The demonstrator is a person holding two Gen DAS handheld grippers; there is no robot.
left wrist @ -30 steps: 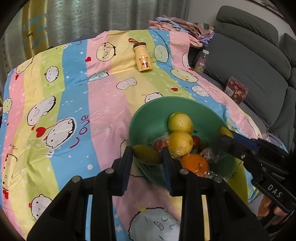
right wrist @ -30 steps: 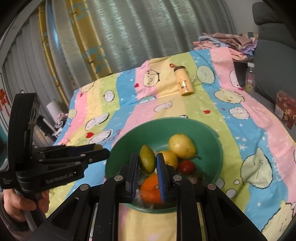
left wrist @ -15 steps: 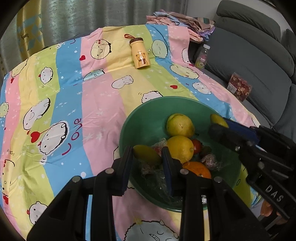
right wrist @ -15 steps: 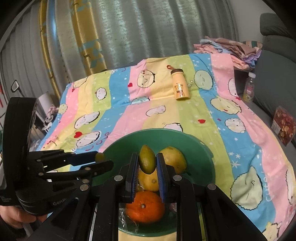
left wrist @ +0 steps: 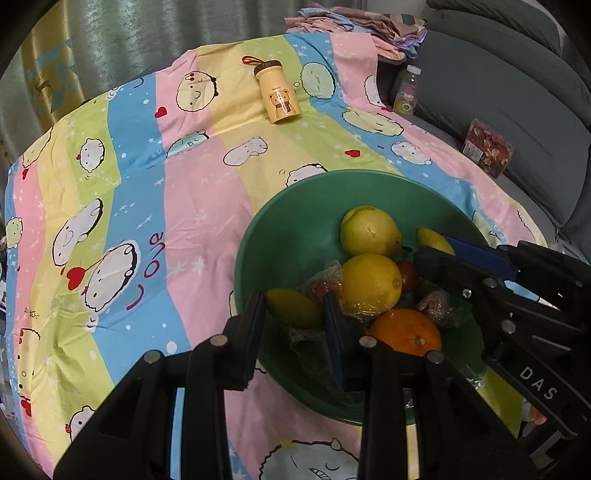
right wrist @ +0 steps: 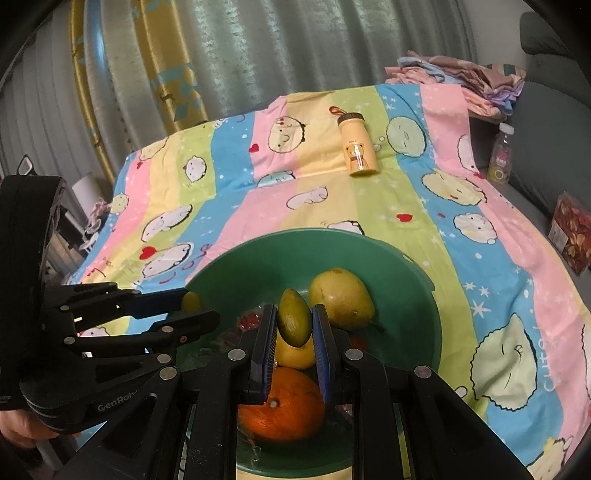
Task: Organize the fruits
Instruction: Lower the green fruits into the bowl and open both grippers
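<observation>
Green bowl point(left wrist: 280, 236) sits on the striped cartoon cloth point(left wrist: 184, 206), near edge of table; in it you have a pear point(left wrist: 369, 230) toward the far side, a lemon point(left wrist: 371, 282) just in front of it and touching, an orange point(left wrist: 406, 332) nearest you, a small red fruit point(left wrist: 408, 277) wedged betw. lemon and your R tool, plus a couple of plastic-wrapped reddish pieces point(left wrist: 437, 302) low in the bowl; can't tell what those are.

Your left gripper point(left wrist: 295, 306) is clamped on a small yellow-green mango point(left wrist: 291, 306); fruit lies crosswise betw. the pads, sitting right over the near-left rim of the bowl; tool angled steeply down. From the R cam the same tool point(right wrist: 190, 308) comes in from the left side w/ the yellow tip of fruit showing at its fingertips; your hand point(right wrist: 22, 430) is wrapped round the grip at lower left.

Your right gripper point(right wrist: 293, 325) is squeezed tight on a second green-yellow mango point(right wrist: 293, 321); fruit stands on end betw. the blue pads point(right wrist: 267, 343), over the middle of the bowl, above lemon and orange; tilted down less steeply than the L. From the L cam that tool point(left wrist: 436, 245) reaches in over the bowl's right rim, fruit tip poking out past the pad.

Elsewhere: yellow bear bottle point(left wrist: 277, 94) lying on the cloth far side, well apart from the bowl; clear drink bottle point(left wrist: 406, 90) and a snack box point(left wrist: 487, 147) on the grey sofa point(left wrist: 517, 92); folded laundry point(left wrist: 369, 22) beyond.
</observation>
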